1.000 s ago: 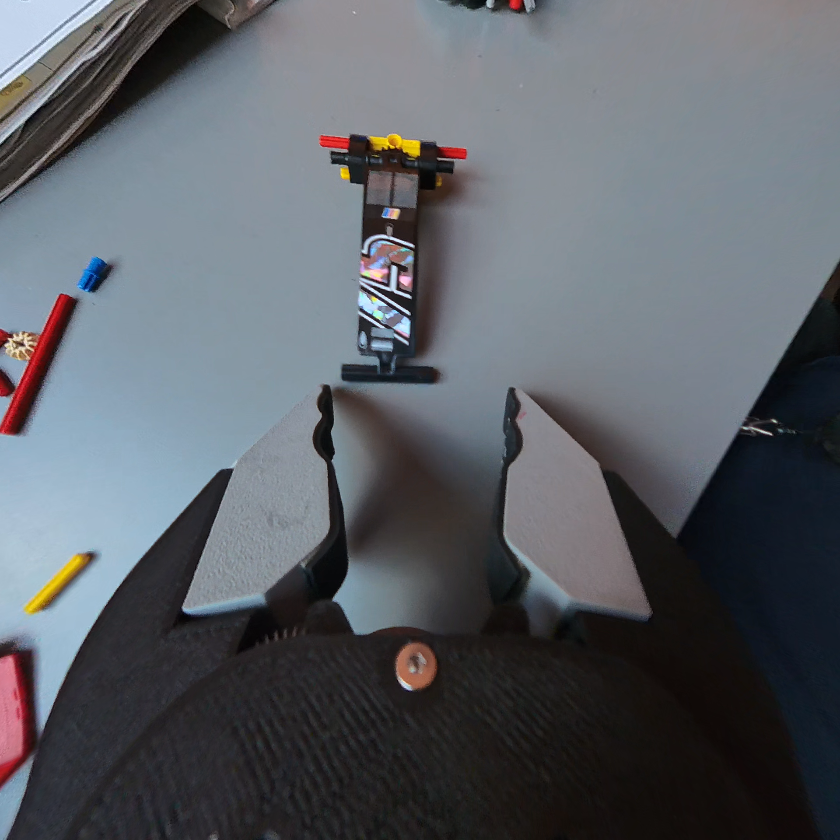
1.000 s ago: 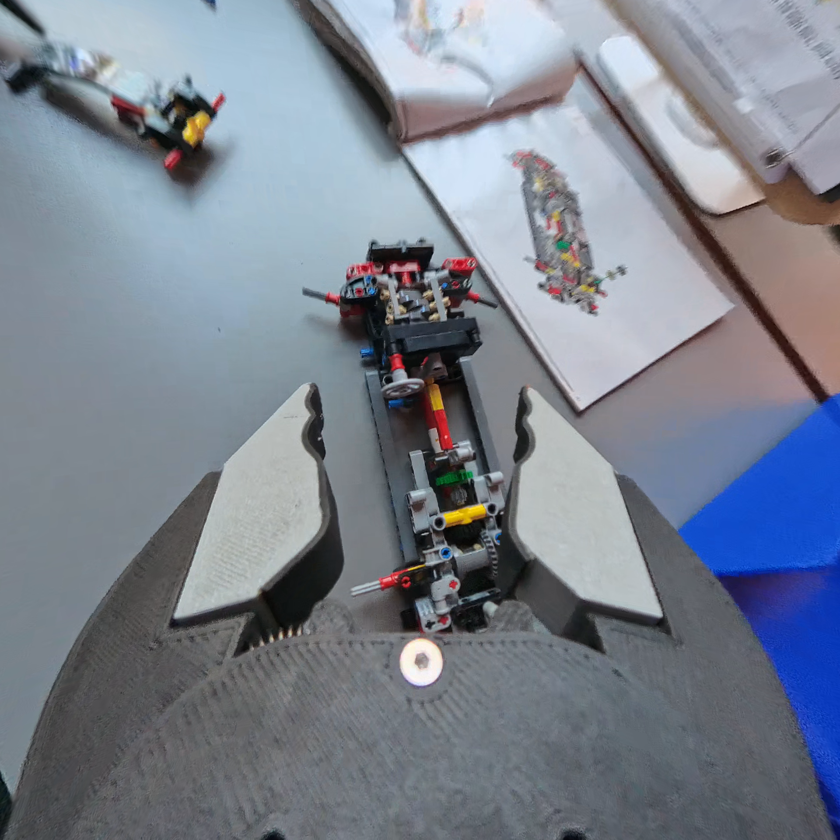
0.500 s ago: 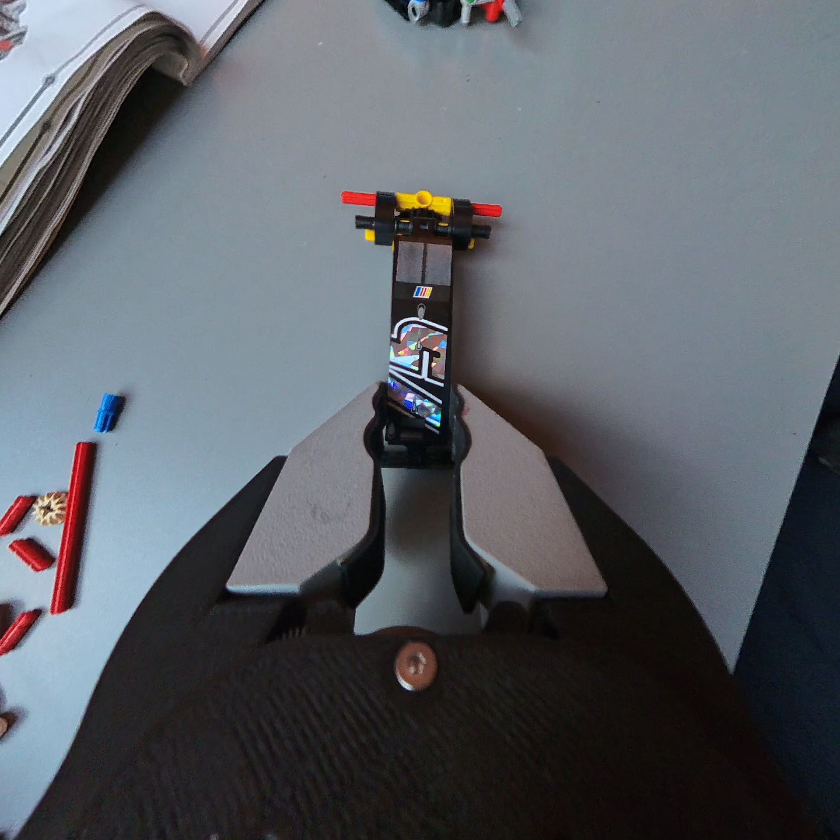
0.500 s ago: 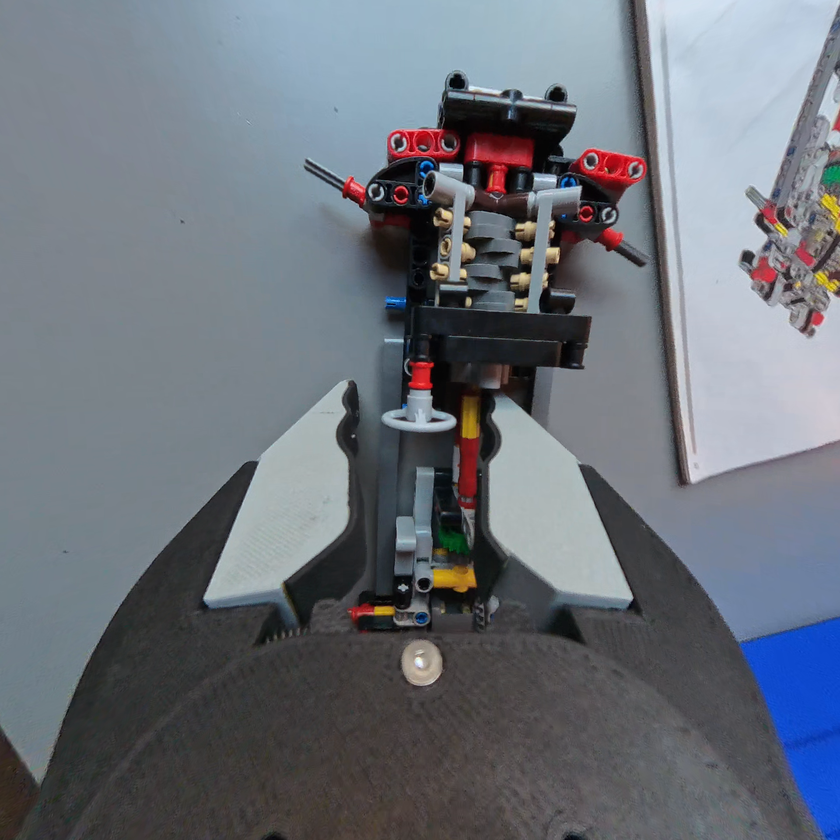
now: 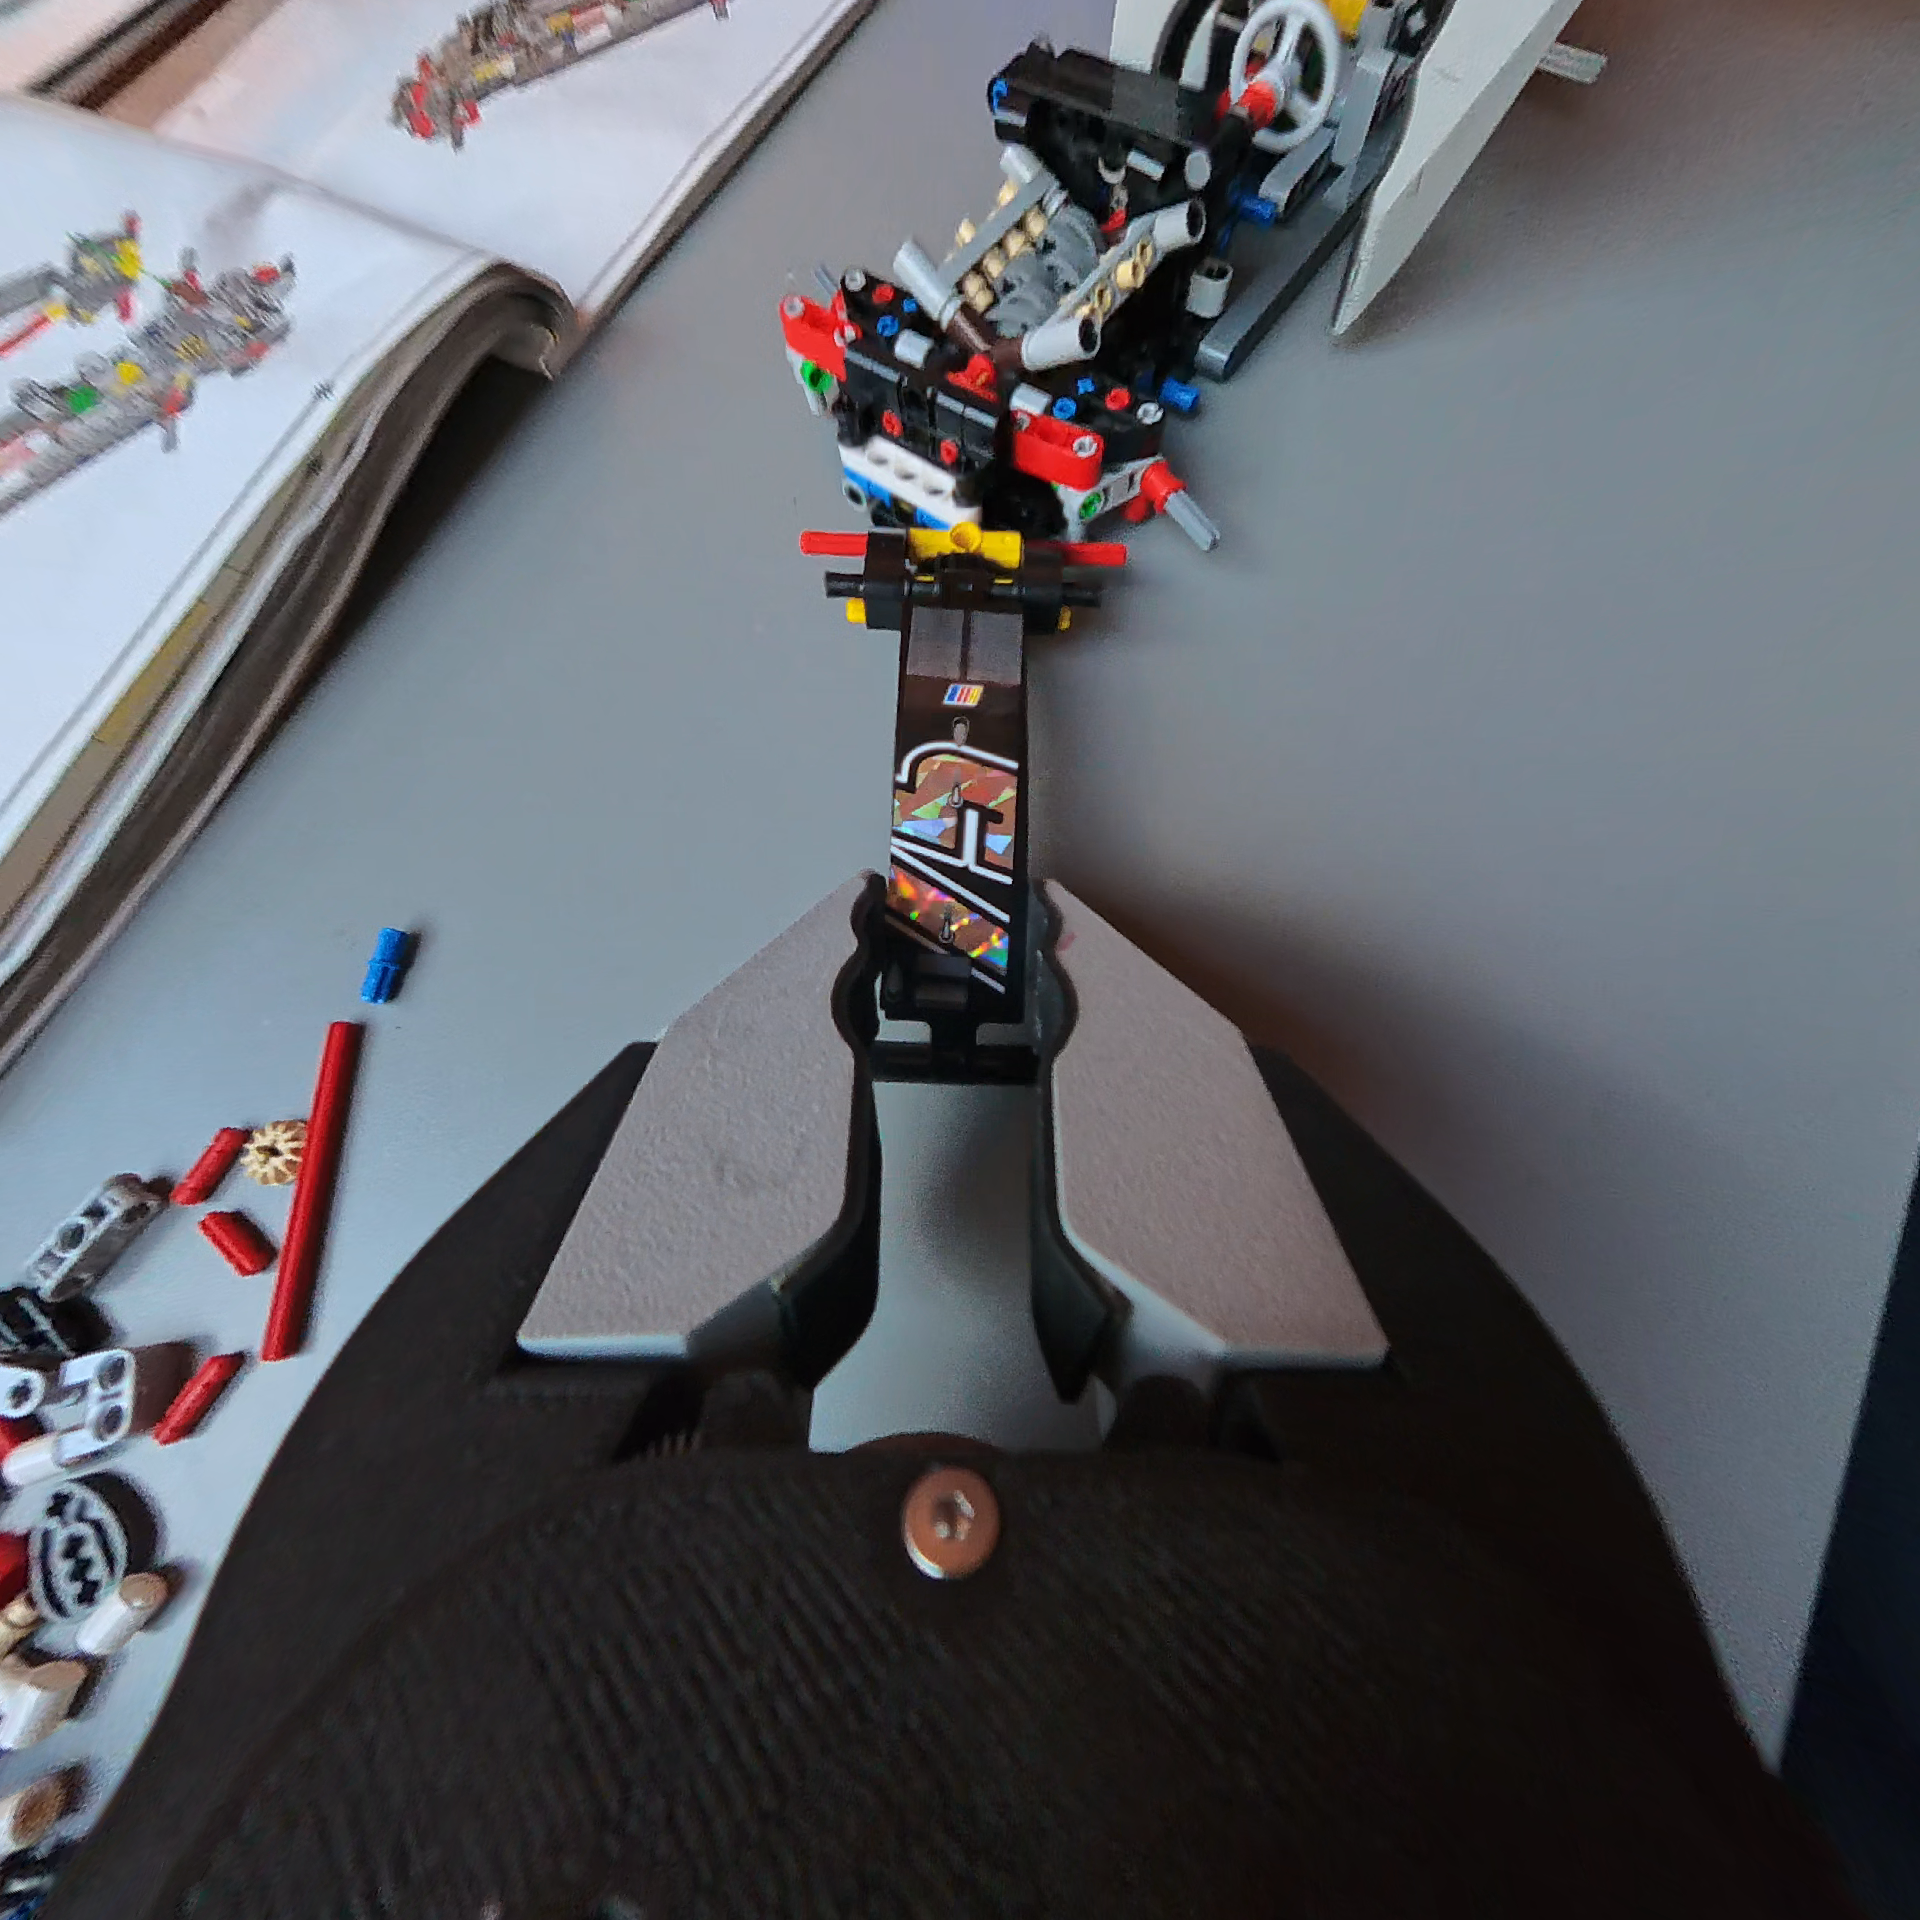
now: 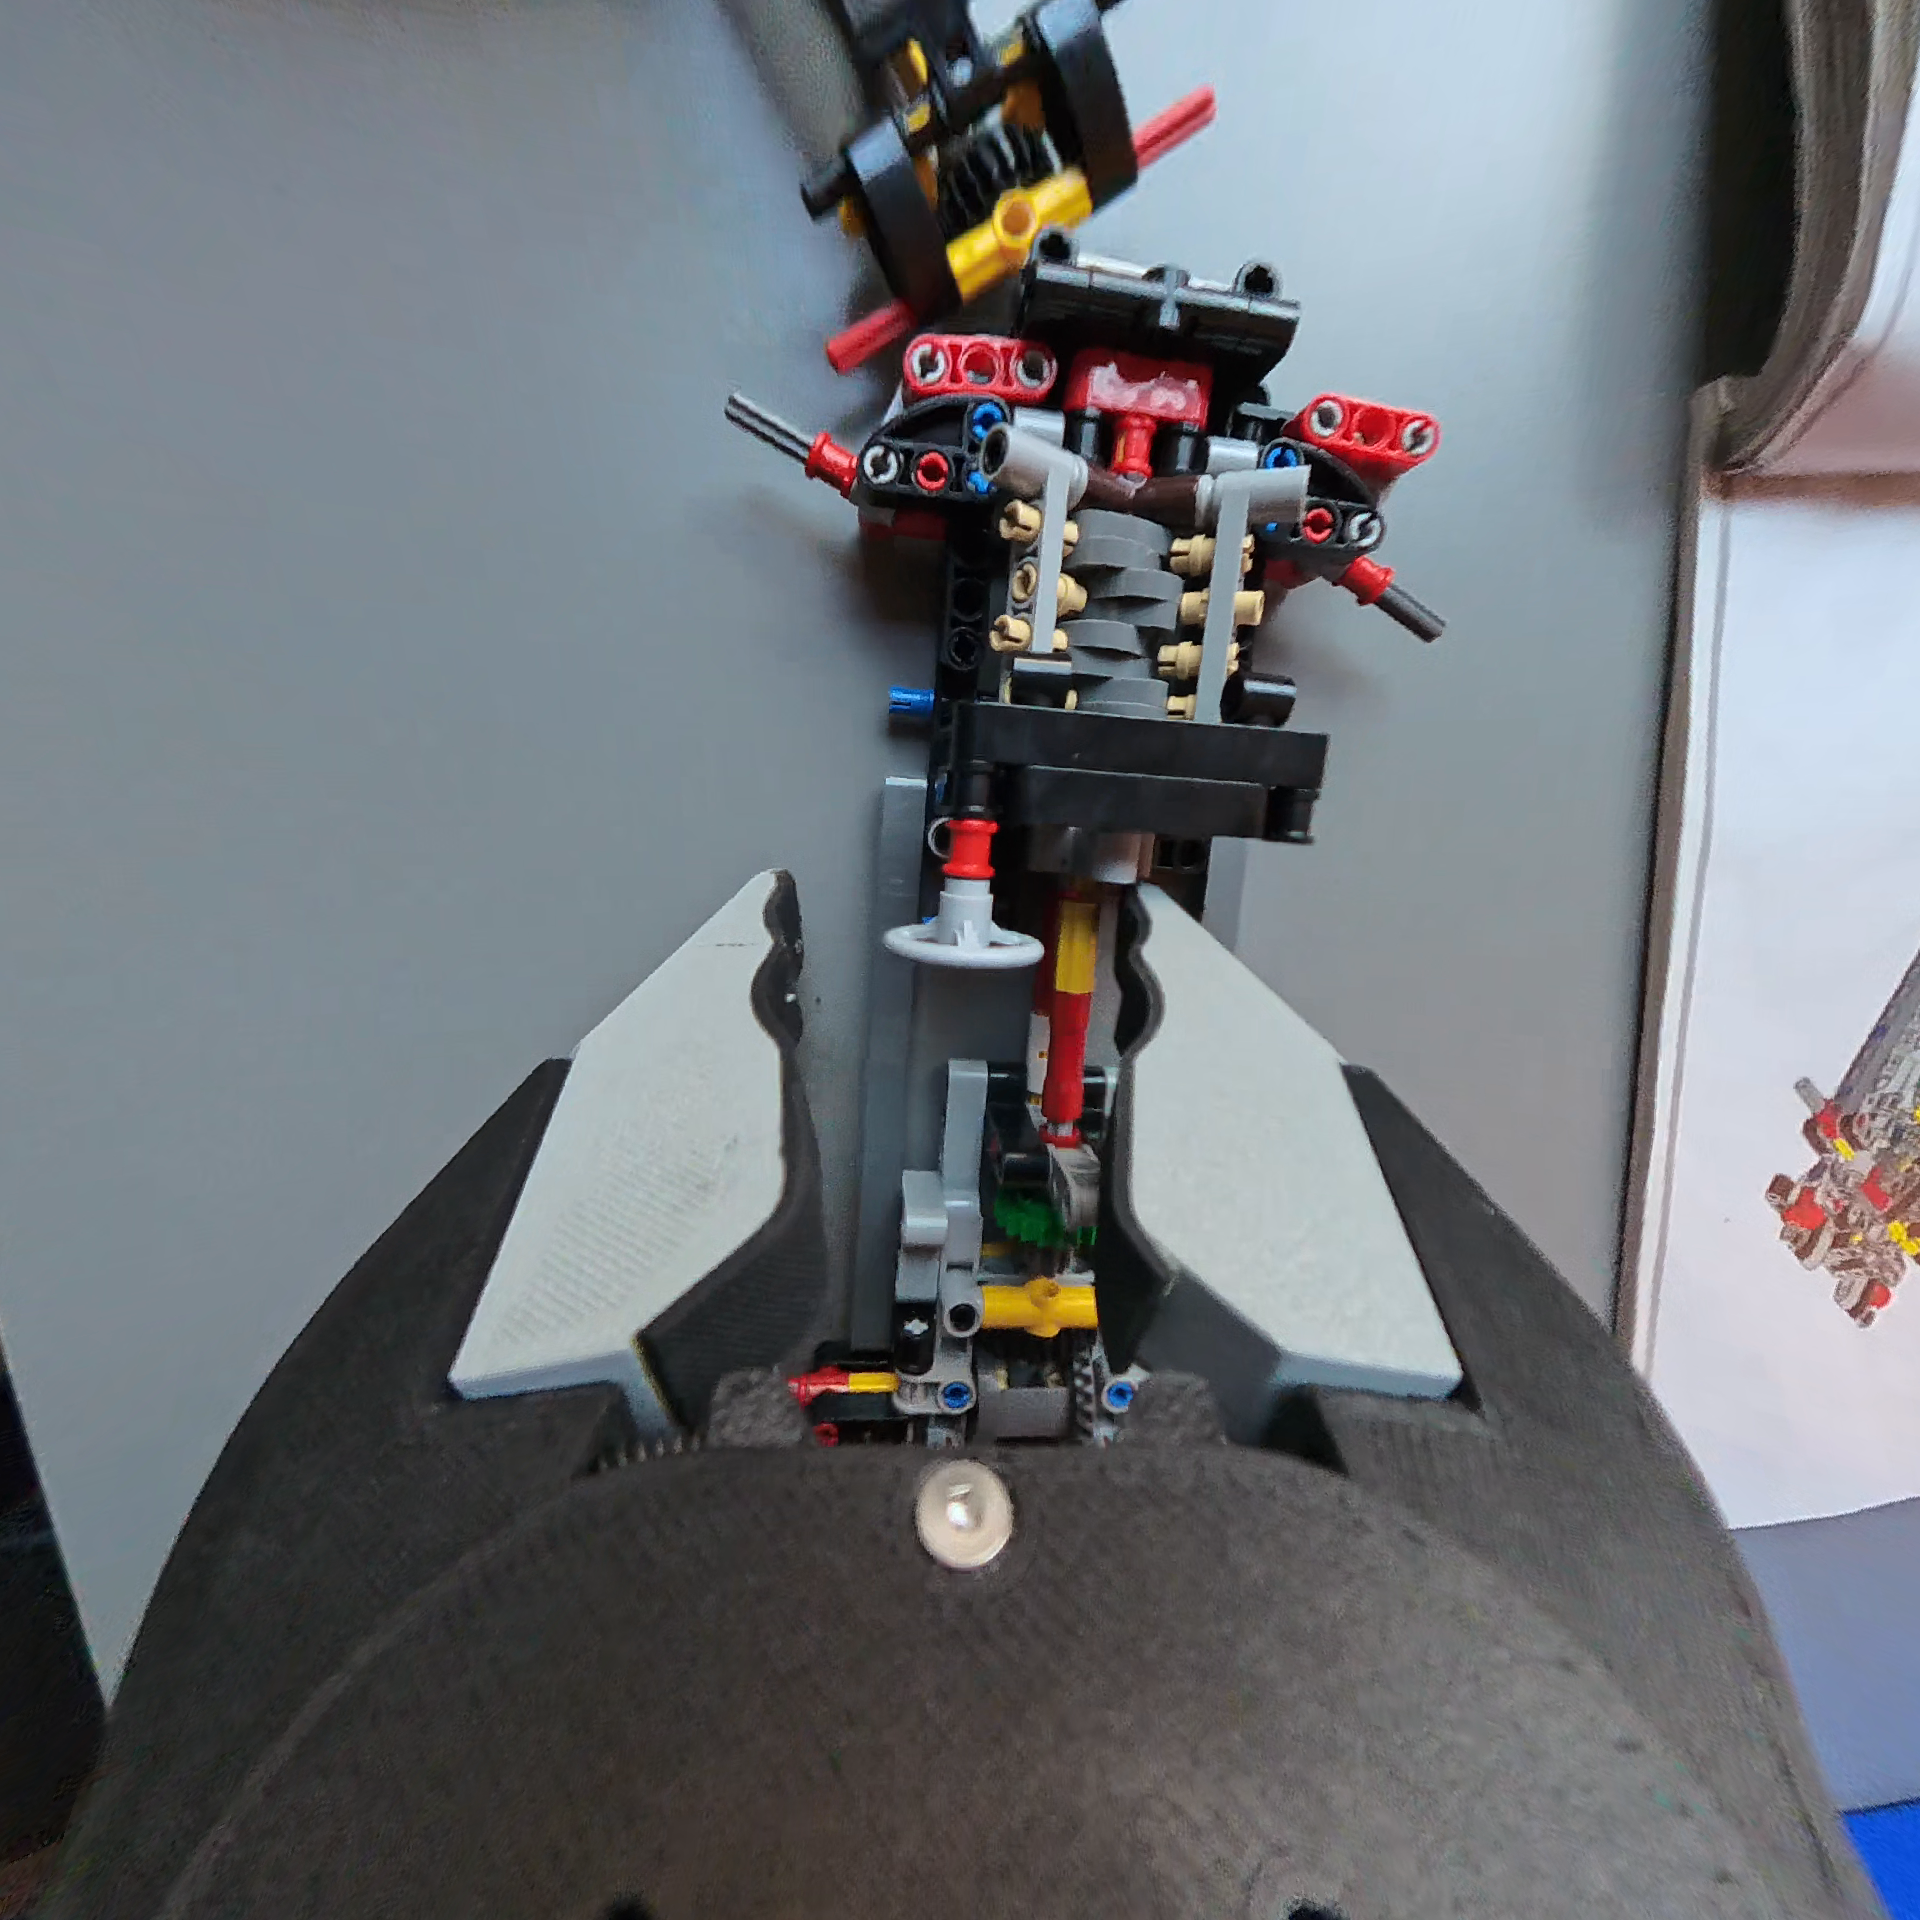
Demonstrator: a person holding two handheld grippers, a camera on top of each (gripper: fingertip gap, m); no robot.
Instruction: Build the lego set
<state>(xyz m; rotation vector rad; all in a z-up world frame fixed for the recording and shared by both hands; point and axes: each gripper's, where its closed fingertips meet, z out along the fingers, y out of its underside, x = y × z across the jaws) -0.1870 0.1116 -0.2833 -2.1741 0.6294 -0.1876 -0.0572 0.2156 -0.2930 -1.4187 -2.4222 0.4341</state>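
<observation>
My left gripper (image 5: 956, 914) is shut on the near end of a long black panel (image 5: 956, 790) with a shiny sticker. The panel's far end carries a small axle piece (image 5: 961, 566) of black, yellow and red parts. That end lies just short of the front of a brick-built car chassis (image 5: 1018, 343) on the grey table (image 5: 1455, 831). My right gripper (image 6: 961, 914) is shut around the rear half of this chassis (image 6: 1132, 758), with the steering wheel (image 6: 961, 945) between its fingertips. The axle piece also shows in the right wrist view (image 6: 997, 156), close to the chassis front.
An open instruction book (image 5: 260, 343) lies at the left, and a printed sheet (image 6: 1818, 935) lies right of the chassis. Loose parts lie at the left: a red rod (image 5: 301, 1184), a blue pin (image 5: 387, 961), short red pieces. The table edge (image 5: 1849, 1351) runs close on the right. My hands' fingertips stand some 15 cm from each other.
Both grippers closed from open: the left on the black panel, the right on the chassis. The left then carried the panel forward to the chassis front. The chassis shifted away from the printed sheet.
</observation>
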